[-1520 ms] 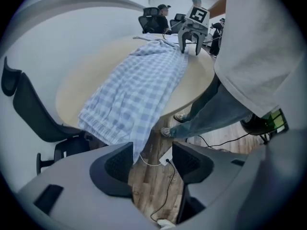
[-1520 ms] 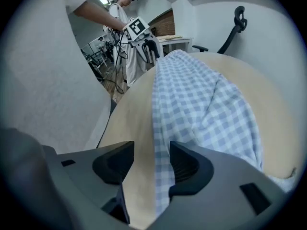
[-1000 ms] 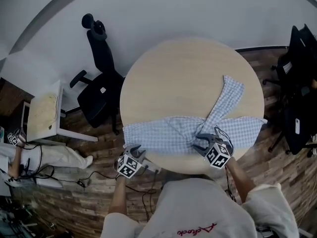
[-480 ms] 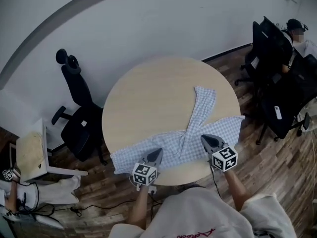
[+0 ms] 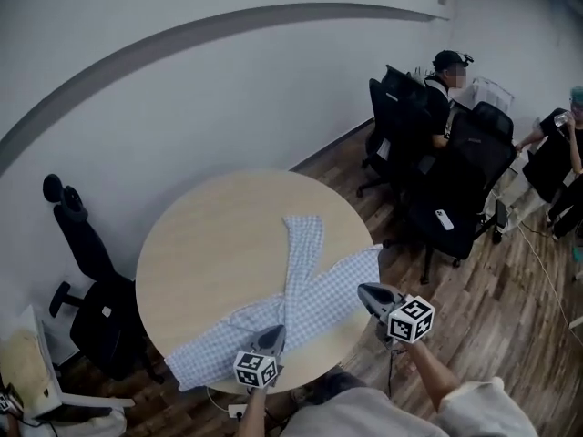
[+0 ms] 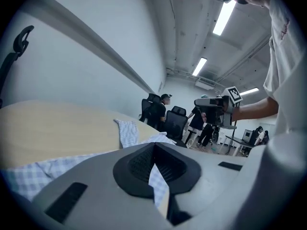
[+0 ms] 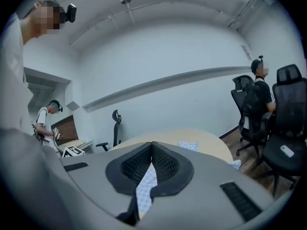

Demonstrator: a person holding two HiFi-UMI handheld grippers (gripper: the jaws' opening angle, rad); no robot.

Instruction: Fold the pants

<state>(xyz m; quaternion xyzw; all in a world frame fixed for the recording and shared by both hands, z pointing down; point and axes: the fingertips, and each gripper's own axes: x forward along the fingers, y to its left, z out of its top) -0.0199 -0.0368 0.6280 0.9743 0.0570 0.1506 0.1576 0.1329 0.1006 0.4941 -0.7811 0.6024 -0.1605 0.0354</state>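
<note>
The blue checked pants (image 5: 301, 289) lie spread on the round wooden table (image 5: 209, 235), with one leg running toward the far side and the other toward the table's right edge. My left gripper (image 5: 272, 336) hovers over the near edge of the cloth, shut, and I see nothing pinched in it. My right gripper (image 5: 367, 292) hangs just off the table's right rim, also shut and empty. In the left gripper view the shut jaw tips (image 6: 154, 146) point across the pants (image 6: 127, 133). The right gripper view has its shut tips (image 7: 152, 144) aimed over the table (image 7: 211, 145).
A black office chair (image 5: 82, 253) stands left of the table. More black chairs (image 5: 446, 198) crowd the right, with a seated person (image 5: 446, 80) behind them and another person (image 5: 560, 144) at the right edge. A white desk (image 5: 23, 362) sits at the lower left.
Both grippers have left the pants' near edge, risen and closed. The pants stay flat on the table. The head view has swung toward the room's right side.
</note>
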